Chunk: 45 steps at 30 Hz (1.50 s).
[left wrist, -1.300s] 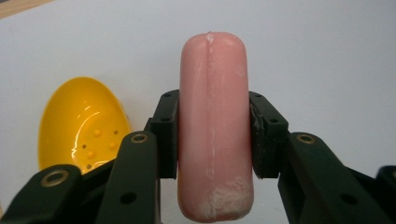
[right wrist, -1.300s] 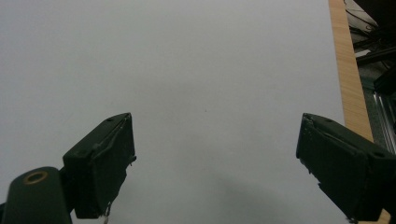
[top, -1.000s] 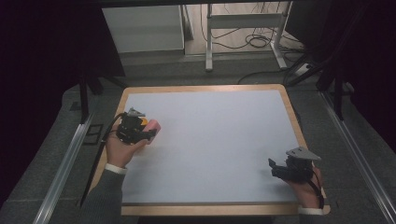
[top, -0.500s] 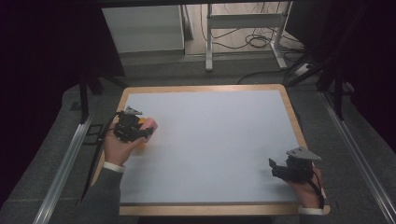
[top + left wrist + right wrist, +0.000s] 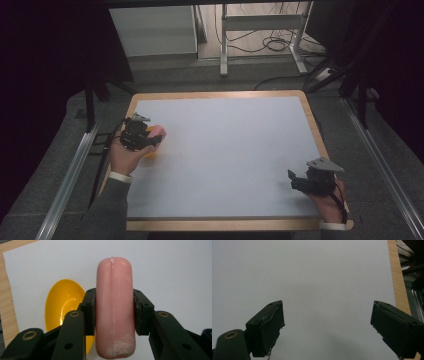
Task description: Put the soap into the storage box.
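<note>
My left gripper (image 5: 113,312) clamps pink sausage (image 5: 114,307) near table's (image 5: 310,112) left edge, over yellow bowl (image 5: 62,305); right gripper (image 5: 327,327) agape above bare white.

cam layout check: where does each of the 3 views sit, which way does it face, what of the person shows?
High view: above the near side, facing forward and down on the table; both forearms, left hand-held gripper, right hand-held gripper.
Left gripper view: on the gripper, along jaws clamping a pink sausage over a yellow bowl.
Right gripper view: along open jaws at the white surface.
Shared: sausage, white surface.
</note>
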### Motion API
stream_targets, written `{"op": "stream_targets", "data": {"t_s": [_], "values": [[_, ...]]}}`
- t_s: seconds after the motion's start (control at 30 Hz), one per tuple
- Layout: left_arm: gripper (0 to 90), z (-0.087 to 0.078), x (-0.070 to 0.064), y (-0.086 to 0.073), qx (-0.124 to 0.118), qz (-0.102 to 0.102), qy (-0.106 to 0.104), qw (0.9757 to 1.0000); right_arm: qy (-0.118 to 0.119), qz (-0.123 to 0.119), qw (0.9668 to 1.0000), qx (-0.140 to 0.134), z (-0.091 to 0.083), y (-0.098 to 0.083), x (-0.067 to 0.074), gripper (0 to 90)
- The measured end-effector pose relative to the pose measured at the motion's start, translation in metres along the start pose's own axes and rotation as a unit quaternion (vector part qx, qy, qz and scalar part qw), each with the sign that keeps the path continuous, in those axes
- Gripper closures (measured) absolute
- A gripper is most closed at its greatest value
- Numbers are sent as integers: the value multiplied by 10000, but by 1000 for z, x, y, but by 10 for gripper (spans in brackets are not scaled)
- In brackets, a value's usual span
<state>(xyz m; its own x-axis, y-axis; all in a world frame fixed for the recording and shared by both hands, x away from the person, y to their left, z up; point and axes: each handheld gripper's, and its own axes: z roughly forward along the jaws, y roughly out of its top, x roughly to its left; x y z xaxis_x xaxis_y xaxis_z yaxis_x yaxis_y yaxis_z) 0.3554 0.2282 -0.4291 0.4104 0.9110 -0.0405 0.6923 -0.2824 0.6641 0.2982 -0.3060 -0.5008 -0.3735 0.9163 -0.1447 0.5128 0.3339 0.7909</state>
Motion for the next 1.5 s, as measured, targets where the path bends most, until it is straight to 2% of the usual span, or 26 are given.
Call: {"op": "stream_targets", "data": {"t_s": [0.33,0.6,1.07,1.27,1.5], "values": [[604,1,8,0,41,-43,110,9999,-5,-4,10000,16,1,0,0,113],[603,7,18,-2,180,-161,146,9996,-8,5,10000,17,1,0,0,113],[604,10,33,-3,222,-323,235,9990,-10,22,10000,42,2,-1,0,113],[604,16,42,-5,323,-408,296,9982,4,11,10000,34,1,-1,0,113],[603,25,46,-10,424,-479,296,9975,-10,15,10000,49,2,-2,0,113]]}}
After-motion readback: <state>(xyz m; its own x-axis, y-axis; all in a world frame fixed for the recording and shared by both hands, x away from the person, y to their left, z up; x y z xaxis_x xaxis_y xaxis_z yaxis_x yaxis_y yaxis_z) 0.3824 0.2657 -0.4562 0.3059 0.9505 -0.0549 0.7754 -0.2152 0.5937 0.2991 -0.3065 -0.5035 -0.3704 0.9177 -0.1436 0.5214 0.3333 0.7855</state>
